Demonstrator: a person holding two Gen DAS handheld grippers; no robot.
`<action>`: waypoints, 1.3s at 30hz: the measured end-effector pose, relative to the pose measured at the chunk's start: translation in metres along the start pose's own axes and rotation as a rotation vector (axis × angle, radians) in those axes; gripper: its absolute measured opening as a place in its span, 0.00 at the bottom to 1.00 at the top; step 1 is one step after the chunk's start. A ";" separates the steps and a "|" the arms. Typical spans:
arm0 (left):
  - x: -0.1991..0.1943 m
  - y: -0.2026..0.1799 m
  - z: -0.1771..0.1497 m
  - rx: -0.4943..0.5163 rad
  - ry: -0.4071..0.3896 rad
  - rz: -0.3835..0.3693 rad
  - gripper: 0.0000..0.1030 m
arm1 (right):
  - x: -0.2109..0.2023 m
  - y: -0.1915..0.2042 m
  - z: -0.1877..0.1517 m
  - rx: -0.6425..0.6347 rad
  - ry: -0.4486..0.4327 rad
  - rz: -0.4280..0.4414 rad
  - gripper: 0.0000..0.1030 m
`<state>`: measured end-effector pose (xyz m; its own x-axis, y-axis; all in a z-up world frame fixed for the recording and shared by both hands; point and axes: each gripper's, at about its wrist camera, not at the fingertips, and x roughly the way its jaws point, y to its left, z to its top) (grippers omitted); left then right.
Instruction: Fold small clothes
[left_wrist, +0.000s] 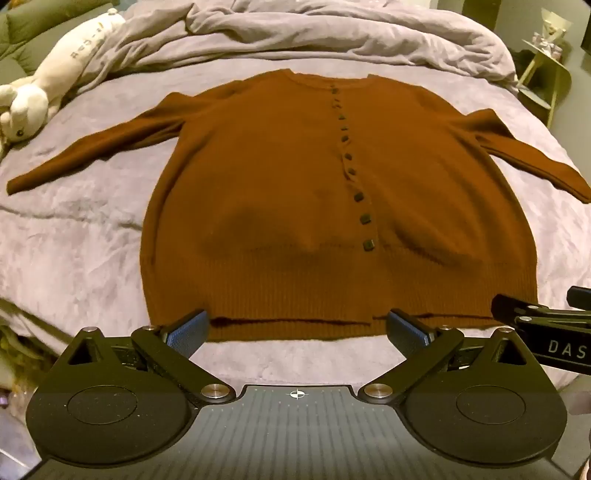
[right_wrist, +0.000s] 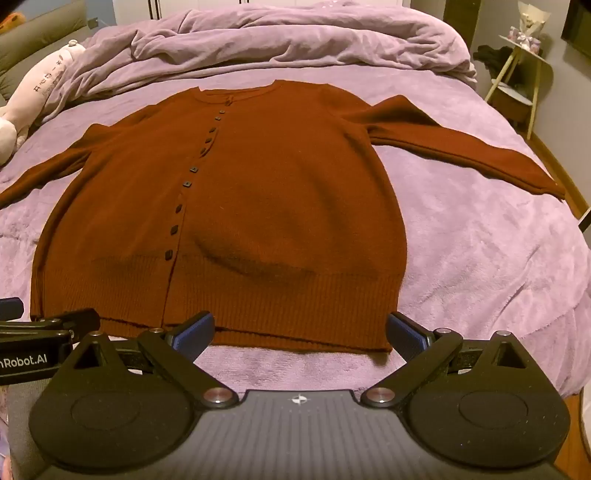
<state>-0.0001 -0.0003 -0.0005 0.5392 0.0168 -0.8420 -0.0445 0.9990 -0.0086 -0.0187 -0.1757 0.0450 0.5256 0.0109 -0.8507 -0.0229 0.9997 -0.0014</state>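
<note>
A rust-brown buttoned cardigan (left_wrist: 295, 206) lies flat, front up, on a lilac bed cover (left_wrist: 85, 236), both sleeves spread out to the sides. It also shows in the right wrist view (right_wrist: 258, 206). My left gripper (left_wrist: 297, 332) is open and empty, hovering just before the hem near its middle. My right gripper (right_wrist: 301, 334) is open and empty, just before the hem's right part. Each gripper's side shows at the edge of the other's view.
A crumpled lilac duvet (left_wrist: 332, 33) is heaped at the far end of the bed. A white plush toy (left_wrist: 48, 74) lies at the far left. A small side table (right_wrist: 517, 77) stands past the bed's right edge.
</note>
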 end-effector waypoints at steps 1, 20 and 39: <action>0.000 0.000 0.000 -0.002 0.001 0.000 1.00 | 0.000 0.000 0.000 -0.001 -0.001 0.000 0.96; -0.003 -0.002 -0.001 -0.002 -0.003 -0.010 1.00 | -0.002 0.001 0.000 -0.007 -0.010 -0.003 0.96; 0.000 -0.001 0.002 -0.006 0.010 -0.022 1.00 | -0.003 0.002 0.001 -0.015 -0.015 -0.003 0.96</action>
<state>0.0017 -0.0009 0.0011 0.5320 -0.0057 -0.8467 -0.0380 0.9988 -0.0306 -0.0196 -0.1740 0.0481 0.5383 0.0087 -0.8427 -0.0342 0.9993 -0.0115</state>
